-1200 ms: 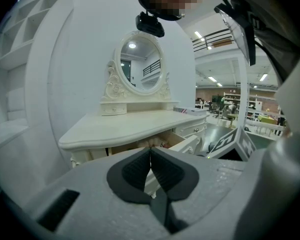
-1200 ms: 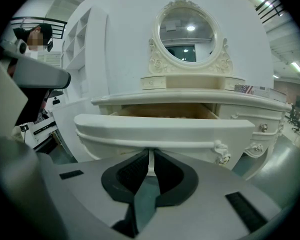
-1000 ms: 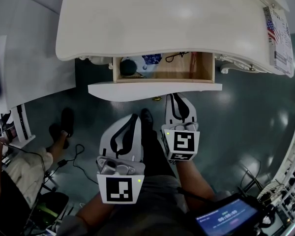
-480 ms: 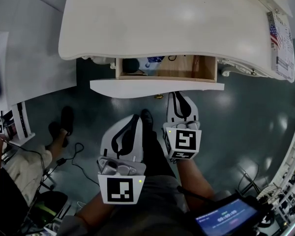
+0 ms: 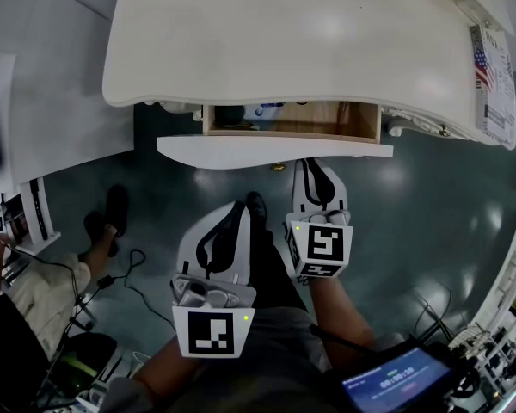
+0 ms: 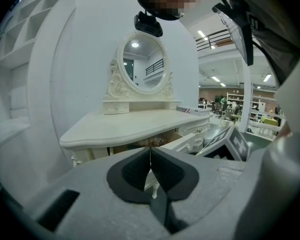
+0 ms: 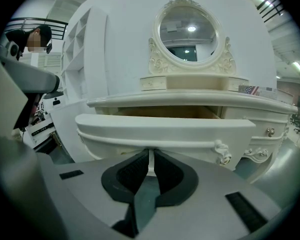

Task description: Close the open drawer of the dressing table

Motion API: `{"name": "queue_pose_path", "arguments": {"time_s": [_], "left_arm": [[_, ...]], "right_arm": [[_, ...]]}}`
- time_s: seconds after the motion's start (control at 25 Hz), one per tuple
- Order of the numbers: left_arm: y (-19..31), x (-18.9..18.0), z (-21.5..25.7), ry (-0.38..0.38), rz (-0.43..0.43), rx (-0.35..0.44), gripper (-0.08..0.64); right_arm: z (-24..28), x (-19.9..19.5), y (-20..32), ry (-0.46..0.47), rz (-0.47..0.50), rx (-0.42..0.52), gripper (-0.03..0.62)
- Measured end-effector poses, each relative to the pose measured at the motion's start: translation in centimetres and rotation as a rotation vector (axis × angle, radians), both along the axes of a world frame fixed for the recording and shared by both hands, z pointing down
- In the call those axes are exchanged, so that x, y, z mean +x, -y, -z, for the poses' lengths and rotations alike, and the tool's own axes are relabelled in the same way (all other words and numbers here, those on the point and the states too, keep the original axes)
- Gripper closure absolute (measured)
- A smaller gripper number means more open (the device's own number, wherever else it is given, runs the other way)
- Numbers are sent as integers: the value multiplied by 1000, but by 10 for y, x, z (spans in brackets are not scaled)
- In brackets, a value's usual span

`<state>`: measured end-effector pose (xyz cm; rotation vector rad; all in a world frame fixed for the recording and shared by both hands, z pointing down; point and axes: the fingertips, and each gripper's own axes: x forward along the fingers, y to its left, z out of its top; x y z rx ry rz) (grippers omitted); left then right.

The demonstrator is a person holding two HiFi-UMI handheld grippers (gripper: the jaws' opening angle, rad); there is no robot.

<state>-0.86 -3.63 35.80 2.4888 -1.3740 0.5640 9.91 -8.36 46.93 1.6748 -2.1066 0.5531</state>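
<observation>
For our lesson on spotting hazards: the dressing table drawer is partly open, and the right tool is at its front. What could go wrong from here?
The right tool sits right of the middle of the drawer front, so it might skew and bind. The dark object inside could catch under the tabletop if it stands tall.

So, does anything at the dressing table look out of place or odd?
Only the drawer: it stands partly open under the tabletop, its wooden inside showing. The right gripper, jaws together, is at its white front. Nothing else stands out.
</observation>
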Motion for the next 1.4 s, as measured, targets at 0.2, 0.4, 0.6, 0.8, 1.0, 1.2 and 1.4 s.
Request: {"name": "queue_pose_path", "arguments": {"time_s": [0.2, 0.4, 0.6, 0.8, 1.0, 1.2, 1.4], "left_arm": [[3, -3, 0, 3, 8, -1, 545], [3, -4, -2, -3, 15, -3, 545], [4, -3, -1, -1, 16, 5, 545], [4, -6, 0, 7, 20, -1, 545], [4, -7, 0, 7, 19, -3, 545], [8, -4, -2, 14, 19, -9, 545], [9, -10, -3, 10, 34, -14, 545]], "right_arm": [[-2, 0, 3, -1, -2, -8, 575], [-3, 1, 5, -6, -5, -3, 575], [-3, 3, 8, -4, -7, -4, 575], [-4, 6, 10, -13, -6, -9, 575], [-4, 6, 16, -15, -11, -3, 575], [-5, 13, 25, -17, -12, 1, 575], [-6, 11, 29, -25, -8, 6, 575]]}}
